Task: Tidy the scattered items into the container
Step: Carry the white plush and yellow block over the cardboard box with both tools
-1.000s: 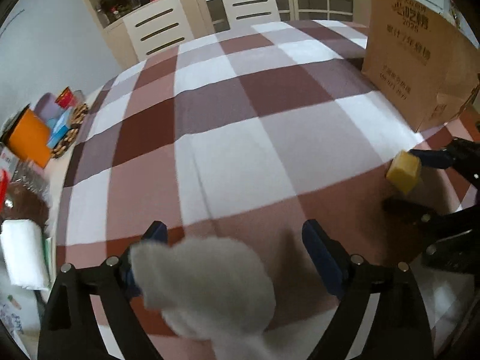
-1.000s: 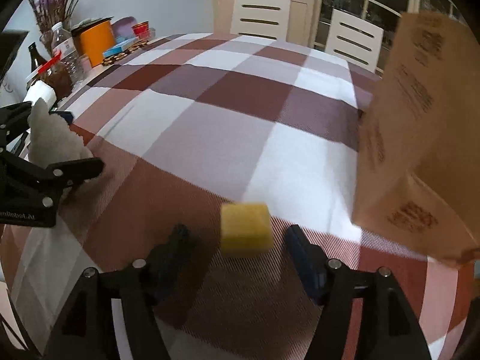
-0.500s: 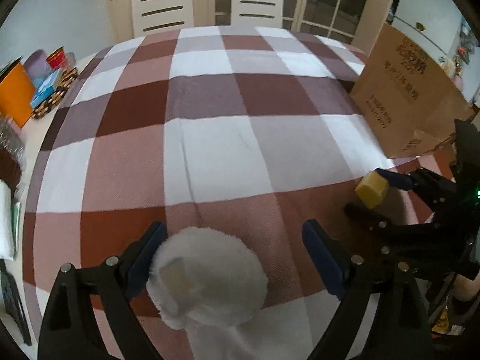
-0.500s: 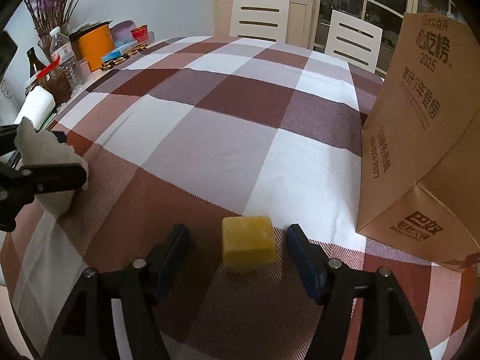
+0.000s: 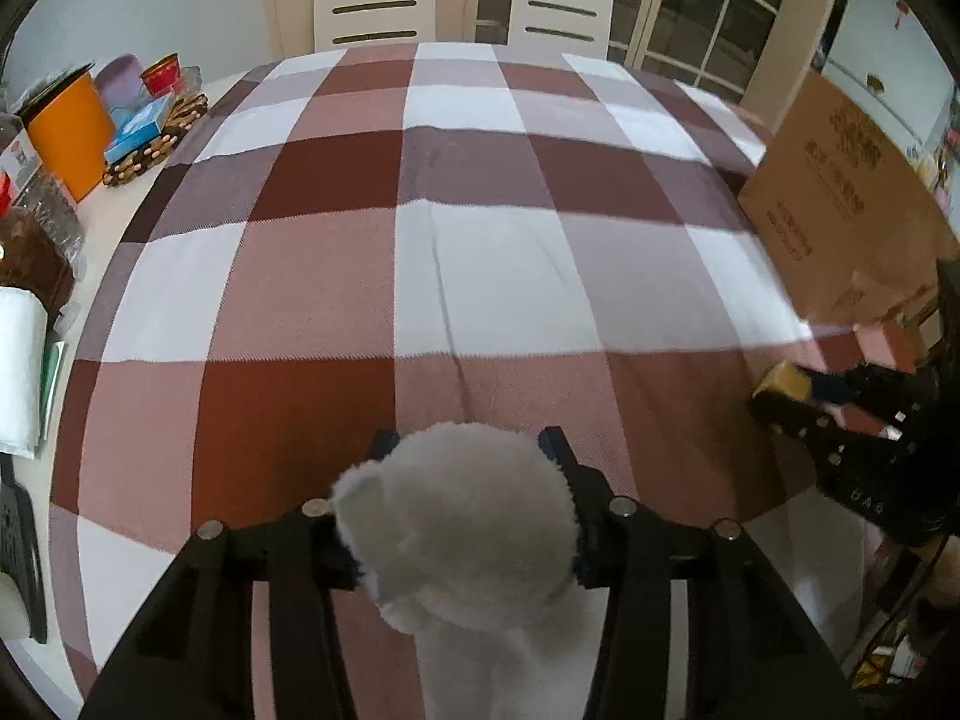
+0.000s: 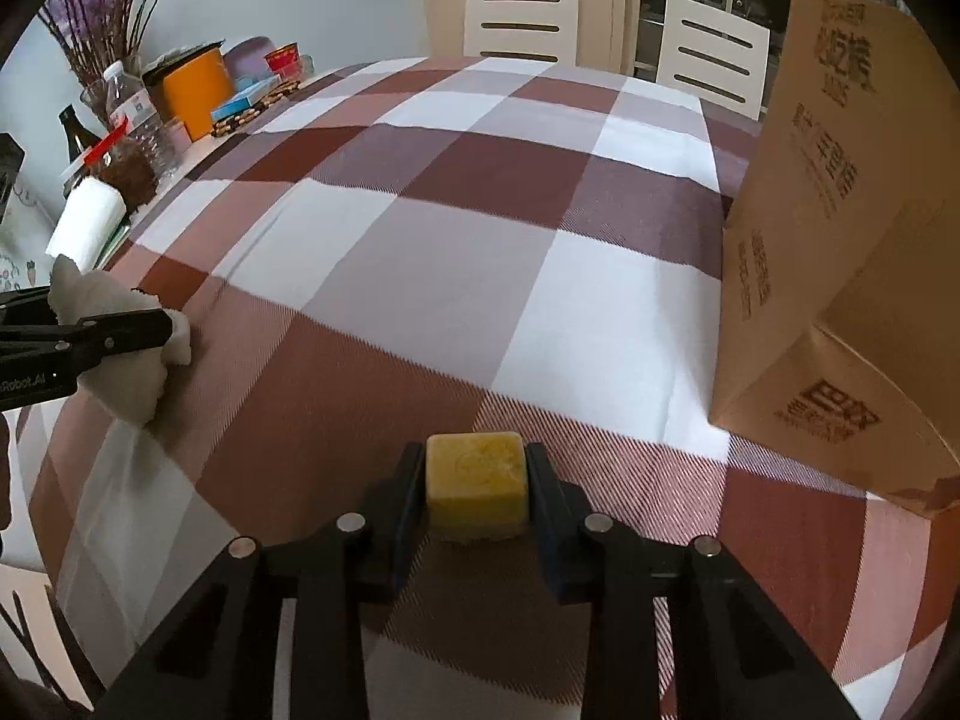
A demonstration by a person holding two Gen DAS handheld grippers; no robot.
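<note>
Right gripper (image 6: 475,483) clamped on yellow block (image 6: 476,475), low over checked tablecloth (image 6: 420,276). Left gripper (image 5: 468,450) closing, pads against white plush toy (image 5: 462,516). Brown paper bag (image 6: 840,276) standing beside the block; contents hidden.

both grippers are built the same way: matte black plastic frames that fork into two angled arms, each arm ending in a flat finger with a dark blue pad on its inner face. the left gripper (image 5: 468,450) has four round silver screw heads across its near frame, two on each arm, and open triangular cut-outs lower in the frame. the right gripper (image 6: 474,468) carries the same row of four silver screws and the same cut-outs. from the right camera, the left gripper's black side shows small screws and white lettering. from the left camera, the right gripper's side shows small silver screws and faint raised characters.
</note>
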